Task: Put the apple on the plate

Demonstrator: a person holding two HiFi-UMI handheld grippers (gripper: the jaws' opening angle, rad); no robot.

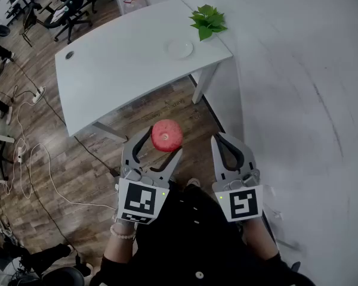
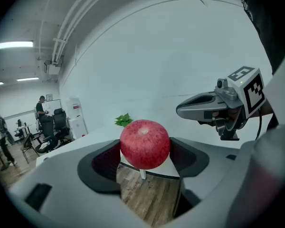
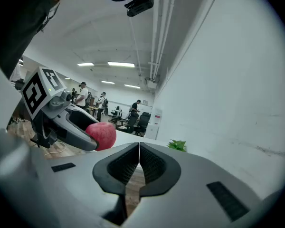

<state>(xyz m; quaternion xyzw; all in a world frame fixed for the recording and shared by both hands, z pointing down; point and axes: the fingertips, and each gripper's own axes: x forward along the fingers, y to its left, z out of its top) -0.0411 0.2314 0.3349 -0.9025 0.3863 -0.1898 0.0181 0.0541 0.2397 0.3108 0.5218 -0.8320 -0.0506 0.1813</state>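
A red apple (image 1: 166, 135) is held in the air between the jaws of my left gripper (image 1: 161, 142), which is shut on it, well short of the table. In the left gripper view the apple (image 2: 145, 144) fills the gap between the dark pads. The small white plate (image 1: 180, 48) lies near the far right end of the white table (image 1: 119, 64), beside a green plant (image 1: 207, 21). My right gripper (image 1: 222, 137) is level with the left one, to its right; its jaws are shut with nothing between them (image 3: 139, 160). The apple (image 3: 102, 134) shows at its left.
A white wall runs along the right side. Wooden floor lies below the grippers, with cables (image 1: 30, 159) at the left. Office chairs (image 1: 68, 8) stand beyond the table's far left. People stand far off in the room (image 2: 42, 109).
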